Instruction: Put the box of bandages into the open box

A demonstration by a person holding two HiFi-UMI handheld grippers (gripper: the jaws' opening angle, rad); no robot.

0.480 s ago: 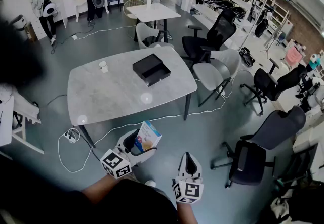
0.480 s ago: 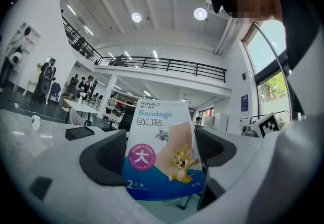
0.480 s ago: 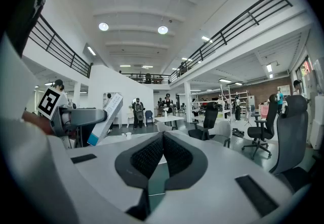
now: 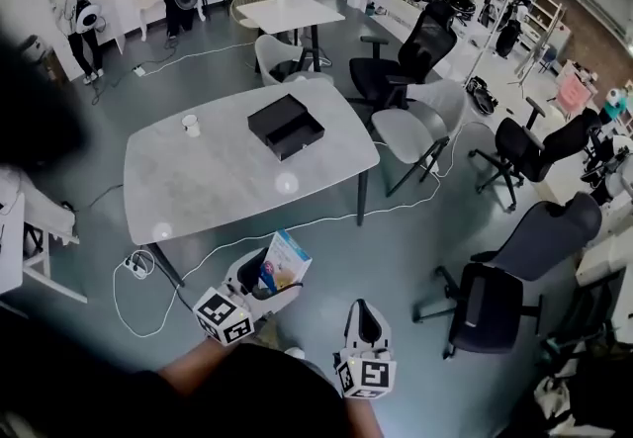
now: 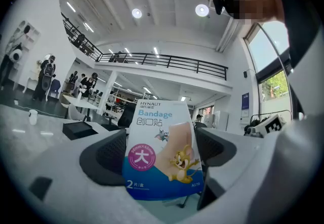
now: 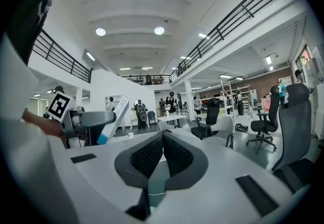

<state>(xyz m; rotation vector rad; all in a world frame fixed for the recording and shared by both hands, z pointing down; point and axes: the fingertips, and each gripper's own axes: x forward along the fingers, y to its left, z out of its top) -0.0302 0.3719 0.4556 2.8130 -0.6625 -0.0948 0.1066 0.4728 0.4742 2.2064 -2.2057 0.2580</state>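
head view: the left gripper [image 4: 272,275] held the bandage box [image 4: 287,260] upright above the floor, just off the near edge of the table [image 4: 213,184], much as it did half a second before. the open box [image 4: 285,127] sat on the far side of the table, well apart from the bandage box. a cup [image 4: 191,126] stood near the table's far left edge. table, open box and cup all showed slightly further left in frame than earlier. the right gripper [image 4: 366,309] hung to the right of the left one, further from the table.

left gripper view: the jaws were clamped on the bandage box's sides, its printed face towards the camera. the open box lay on the table beyond, at left.

right gripper view: the jaws were pressed together with nothing between them.
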